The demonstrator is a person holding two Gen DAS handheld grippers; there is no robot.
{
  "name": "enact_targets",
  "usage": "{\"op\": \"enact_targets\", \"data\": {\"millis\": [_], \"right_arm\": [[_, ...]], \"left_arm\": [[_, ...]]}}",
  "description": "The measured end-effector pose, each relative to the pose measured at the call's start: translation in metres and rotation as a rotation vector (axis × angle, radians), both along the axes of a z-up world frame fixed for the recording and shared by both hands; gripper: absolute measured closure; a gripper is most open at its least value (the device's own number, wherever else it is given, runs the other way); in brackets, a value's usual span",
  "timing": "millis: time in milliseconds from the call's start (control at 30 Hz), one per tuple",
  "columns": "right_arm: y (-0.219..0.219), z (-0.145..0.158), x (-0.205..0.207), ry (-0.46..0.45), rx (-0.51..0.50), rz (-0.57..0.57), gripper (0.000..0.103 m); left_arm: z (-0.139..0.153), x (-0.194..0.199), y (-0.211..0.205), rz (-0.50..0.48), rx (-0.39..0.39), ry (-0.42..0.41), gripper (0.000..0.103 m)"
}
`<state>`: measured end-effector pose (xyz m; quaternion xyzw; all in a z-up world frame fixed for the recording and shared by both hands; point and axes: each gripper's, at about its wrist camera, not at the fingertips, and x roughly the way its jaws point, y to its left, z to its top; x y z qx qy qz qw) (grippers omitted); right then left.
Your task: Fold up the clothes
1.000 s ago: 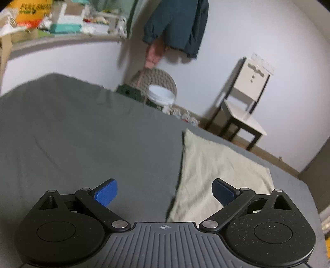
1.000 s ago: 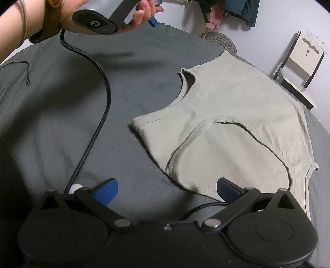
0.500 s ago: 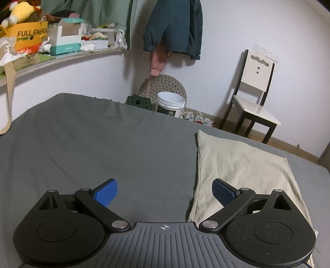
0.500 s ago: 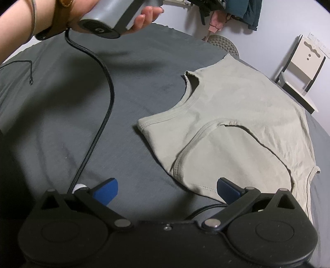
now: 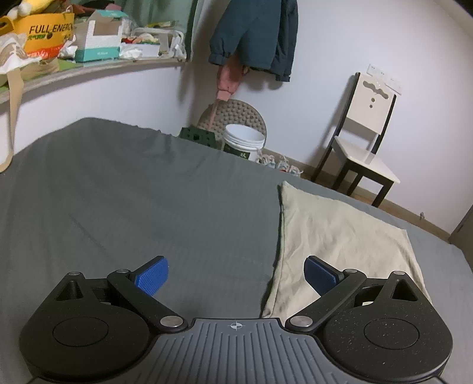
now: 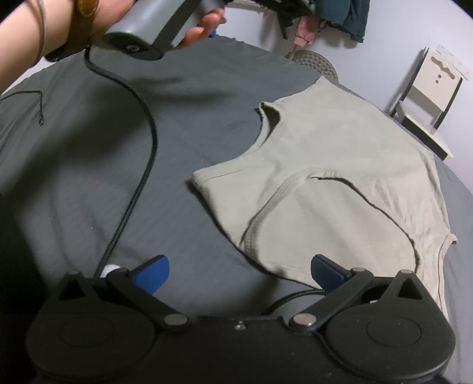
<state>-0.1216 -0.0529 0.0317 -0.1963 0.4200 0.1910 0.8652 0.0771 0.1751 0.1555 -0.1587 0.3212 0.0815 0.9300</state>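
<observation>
A pale beige sleeveless top (image 6: 340,183) lies flat on the grey bed sheet (image 6: 177,124), neckline and armholes toward me in the right wrist view. Its hem end (image 5: 340,230) shows in the left wrist view at right. My right gripper (image 6: 239,273) is open just before the top's near edge, nothing between its blue pads. My left gripper (image 5: 236,274) is open above the sheet, straddling the top's left edge. In the right wrist view, a hand (image 6: 201,26) holds the left gripper's handle at the upper left, above the bed.
A black cable (image 6: 142,165) trails across the sheet from the hand-held handle. Beyond the bed stand a white chair (image 5: 366,141), a white bucket (image 5: 242,144) and a hanging dark jacket (image 5: 257,35). A cluttered shelf (image 5: 88,62) runs along the left wall.
The left gripper has tilted up and drawn back, bringing the shelf and the wall into its view. The hand holding it has shifted nearer and to the right in the right wrist view. Both stay open.
</observation>
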Motion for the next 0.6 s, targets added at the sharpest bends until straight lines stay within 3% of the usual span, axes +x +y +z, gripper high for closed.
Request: {"op": "enact_targets", "data": {"millis": [300, 433, 600], "right_arm": [[-0.032, 0.027, 0.011, 0.037, 0.079, -0.057, 0.0], [-0.033, 0.031, 0.003, 0.018, 0.057, -0.047, 0.0], [-0.024, 0.024, -0.004, 0.008, 0.012, -0.024, 0.0]], "left_arm": [[-0.015, 0.004, 0.001, 0.04, -0.05, 0.086, 0.004], [-0.027, 0.005, -0.003, 0.035, -0.085, 0.113, 0.004], [-0.027, 0.004, -0.015, 0.008, -0.053, 0.081, 0.004]]}}
